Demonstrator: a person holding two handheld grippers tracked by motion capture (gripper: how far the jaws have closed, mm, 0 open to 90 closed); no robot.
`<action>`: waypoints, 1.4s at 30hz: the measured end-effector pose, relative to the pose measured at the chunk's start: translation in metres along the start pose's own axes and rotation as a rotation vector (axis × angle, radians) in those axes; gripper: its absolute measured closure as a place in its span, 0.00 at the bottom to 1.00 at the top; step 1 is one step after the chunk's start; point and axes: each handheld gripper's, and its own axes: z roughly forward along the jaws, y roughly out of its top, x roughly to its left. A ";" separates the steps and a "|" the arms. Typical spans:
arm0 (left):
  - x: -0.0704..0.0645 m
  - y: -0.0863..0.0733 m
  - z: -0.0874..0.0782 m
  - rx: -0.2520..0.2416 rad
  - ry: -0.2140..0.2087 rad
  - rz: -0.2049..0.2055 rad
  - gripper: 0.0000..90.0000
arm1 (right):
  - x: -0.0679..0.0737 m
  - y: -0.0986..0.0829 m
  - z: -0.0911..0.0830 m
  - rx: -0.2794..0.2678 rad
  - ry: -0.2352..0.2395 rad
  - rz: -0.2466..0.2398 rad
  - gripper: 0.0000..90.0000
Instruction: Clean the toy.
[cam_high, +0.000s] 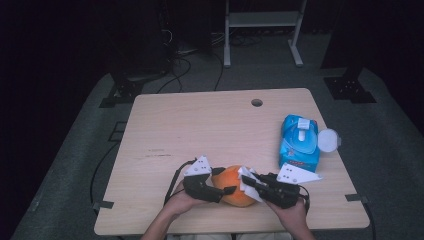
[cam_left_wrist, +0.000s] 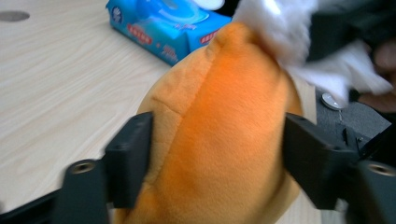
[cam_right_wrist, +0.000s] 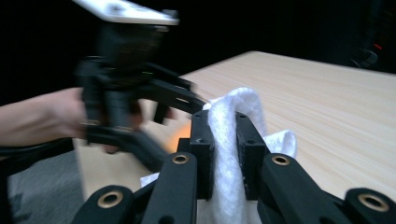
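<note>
Pinching an orange plush toy (cam_high: 236, 186) from both sides, the left gripper (cam_high: 226, 190) holds it at the near edge of the table (cam_high: 200, 125); the left gripper view shows what the high view cannot, namely the two black jaws pressed into the soft fabric on either side of the toy's (cam_left_wrist: 219, 135) bulging body. Just to the right of that gripper, the right gripper (cam_high: 248, 181) meets the toy from the other side, its jaws closed on a white wipe (cam_high: 246, 176). The right gripper view makes that grip plain: the wipe (cam_right_wrist: 229, 140) stands clamped between the two jaw pads, folding over their tips, with the left gripper (cam_right_wrist: 180, 105) and the hand (cam_right_wrist: 60, 116) holding it blurred just beyond. From the left gripper view the wipe (cam_left_wrist: 289, 28) seems to lie against the top of the toy, though blur makes actual contact hard to confirm. Beyond the right gripper, farther out on the table, lies a blue pack of wipes (cam_high: 298, 142) with its lid open, also visible behind the toy in the left gripper view (cam_left_wrist: 163, 28).
</note>
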 end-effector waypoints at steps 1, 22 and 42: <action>-0.003 0.003 -0.001 0.002 -0.003 0.014 0.37 | 0.003 0.001 0.002 0.004 0.005 -0.020 0.89; -0.002 0.005 -0.010 -0.032 -0.008 0.029 0.38 | -0.009 -0.001 -0.002 -0.018 -0.024 0.046 0.89; -0.010 -0.003 0.015 -0.006 0.007 0.012 0.29 | -0.023 -0.004 -0.013 0.002 -0.104 0.055 0.89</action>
